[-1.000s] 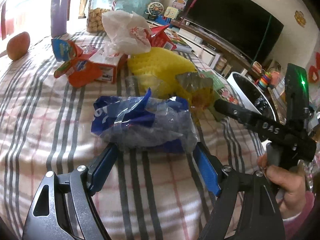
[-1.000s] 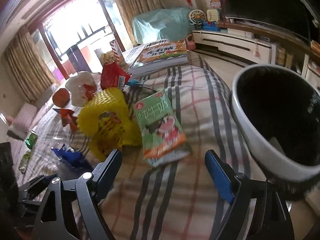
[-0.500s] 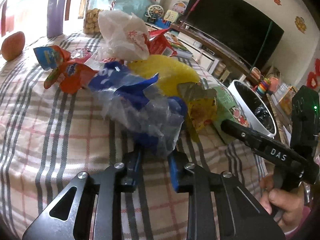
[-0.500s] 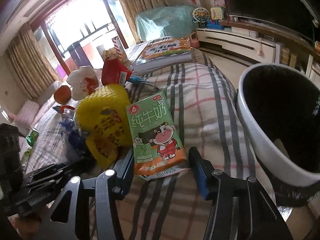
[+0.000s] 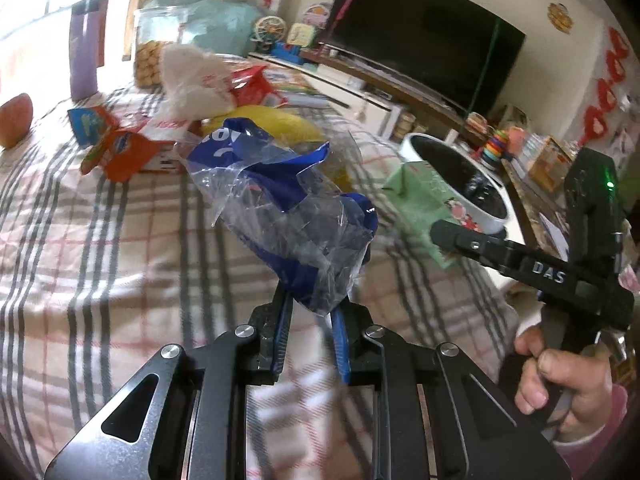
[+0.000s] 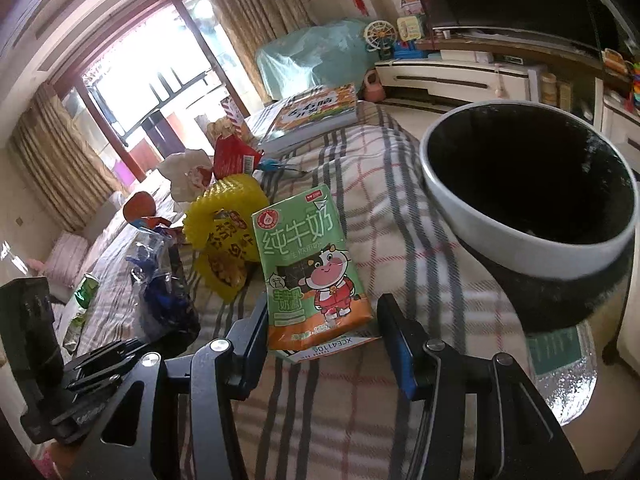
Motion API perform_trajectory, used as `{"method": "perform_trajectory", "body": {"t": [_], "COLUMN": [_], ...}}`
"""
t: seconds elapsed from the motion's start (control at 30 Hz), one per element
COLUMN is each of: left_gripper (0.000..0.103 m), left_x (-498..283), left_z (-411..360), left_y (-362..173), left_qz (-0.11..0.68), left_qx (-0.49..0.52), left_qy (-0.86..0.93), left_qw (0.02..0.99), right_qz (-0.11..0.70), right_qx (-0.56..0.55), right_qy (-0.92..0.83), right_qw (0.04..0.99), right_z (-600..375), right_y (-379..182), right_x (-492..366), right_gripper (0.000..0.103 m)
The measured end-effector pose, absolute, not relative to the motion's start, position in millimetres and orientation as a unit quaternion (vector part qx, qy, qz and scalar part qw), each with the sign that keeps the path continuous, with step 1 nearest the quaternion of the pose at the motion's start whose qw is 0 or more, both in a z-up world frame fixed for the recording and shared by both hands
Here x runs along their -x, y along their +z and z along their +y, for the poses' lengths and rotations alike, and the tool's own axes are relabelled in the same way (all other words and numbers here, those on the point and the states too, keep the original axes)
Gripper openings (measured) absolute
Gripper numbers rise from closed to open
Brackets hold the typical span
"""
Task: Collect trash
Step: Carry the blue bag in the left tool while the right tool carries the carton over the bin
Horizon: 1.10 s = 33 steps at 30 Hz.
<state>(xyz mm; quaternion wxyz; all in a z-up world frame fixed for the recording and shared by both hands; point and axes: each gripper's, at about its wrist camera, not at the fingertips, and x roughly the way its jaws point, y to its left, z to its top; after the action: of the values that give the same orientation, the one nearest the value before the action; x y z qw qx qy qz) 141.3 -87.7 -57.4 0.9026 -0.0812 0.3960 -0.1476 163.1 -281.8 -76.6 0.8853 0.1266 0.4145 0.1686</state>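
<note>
Left gripper (image 5: 310, 312) clamped on a crumpled blue plastic wrapper (image 5: 292, 208), right gripper (image 6: 322, 328) closed on a green milk carton (image 6: 308, 268), white bin (image 6: 528, 216) beside it, over the plaid-covered surface (image 5: 100, 240).

A family living room, seen over a table spread with a checked cloth (image 5: 100, 240). At one o'clock from the left wrist, a large dark television (image 5: 424, 52) sits on a low wooden stand. Red paper decorations (image 5: 600, 92) hang on the wall at two o'clock. From the right wrist, gold curtains (image 6: 256, 12) frame bright glass doors (image 6: 132, 92) at eleven o'clock, with a children's book (image 6: 316, 114) at twelve o'clock.
</note>
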Motion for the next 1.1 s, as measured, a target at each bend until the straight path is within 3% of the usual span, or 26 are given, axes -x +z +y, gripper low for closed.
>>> {"method": "perform_trajectory", "body": {"t": [1.1], "left_gripper": [0.018], "left_x": [-163], "left_z": [-192], "left_y": [-36], "left_qz": [0.381], "left_qx": [-0.002], "left_qy": [-0.248], "left_qw": [0.891], "right_qz": [0.367], "right_qx": [-0.167], "right_qy": [0.087], "right_qw": [0.911], "right_z": [-370], "right_y": [-49], "right_x": [-142], "right_gripper": [0.053]}}
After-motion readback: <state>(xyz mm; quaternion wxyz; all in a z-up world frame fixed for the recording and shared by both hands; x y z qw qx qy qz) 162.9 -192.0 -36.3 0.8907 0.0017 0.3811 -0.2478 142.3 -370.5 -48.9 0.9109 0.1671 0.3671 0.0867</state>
